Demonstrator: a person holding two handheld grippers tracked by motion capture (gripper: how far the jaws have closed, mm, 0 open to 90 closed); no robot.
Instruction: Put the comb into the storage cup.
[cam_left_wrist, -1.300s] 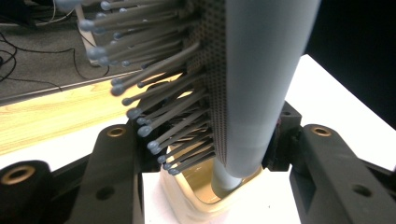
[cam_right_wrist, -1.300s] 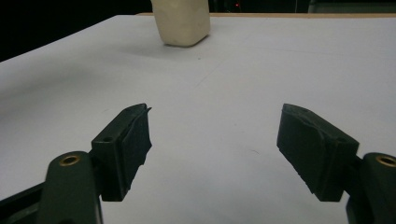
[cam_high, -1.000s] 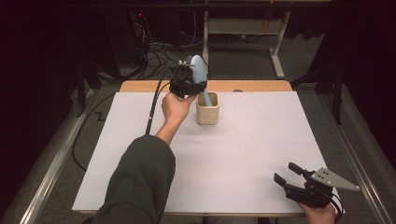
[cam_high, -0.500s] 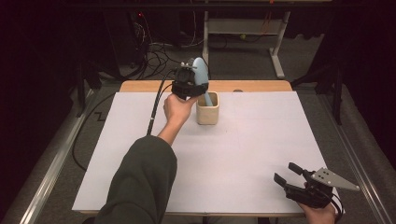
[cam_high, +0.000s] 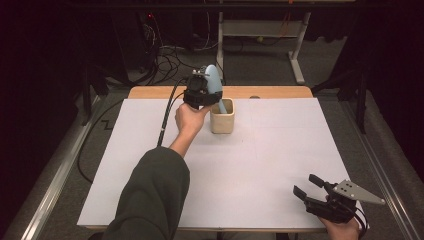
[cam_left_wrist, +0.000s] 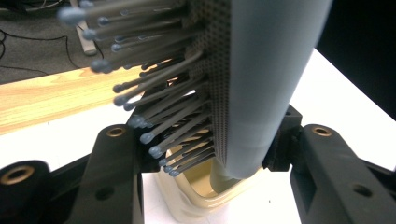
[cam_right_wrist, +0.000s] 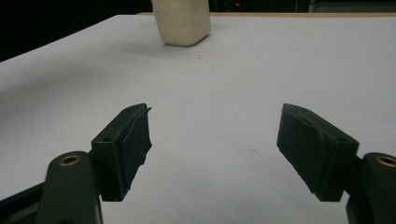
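the pale blue hairbrush (cam_high: 214, 84) stands nearly upright with its handle end dipped into the cream cup (cam_high: 222, 116), its bristles (cam_left_wrist: 154, 100) facing away from the cup's far wall. the left hand-held gripper (cam_high: 199, 93) is clamped on the brush just above the cup rim, jaws pressed to either side of it. the cup sits at about 12 o'clock on the white-covered bench (cam_high: 260, 165), near its far edge. the right hand-held gripper (cam_high: 314, 187) rests at 4 o'clock, well apart, jaws wide and empty.

Dark green sleeve (cam_high: 150, 195); black claws (cam_high: 320, 192), brass screw holes, grey three-cornered plate (cam_high: 357, 191), black cable (cam_high: 165, 117).
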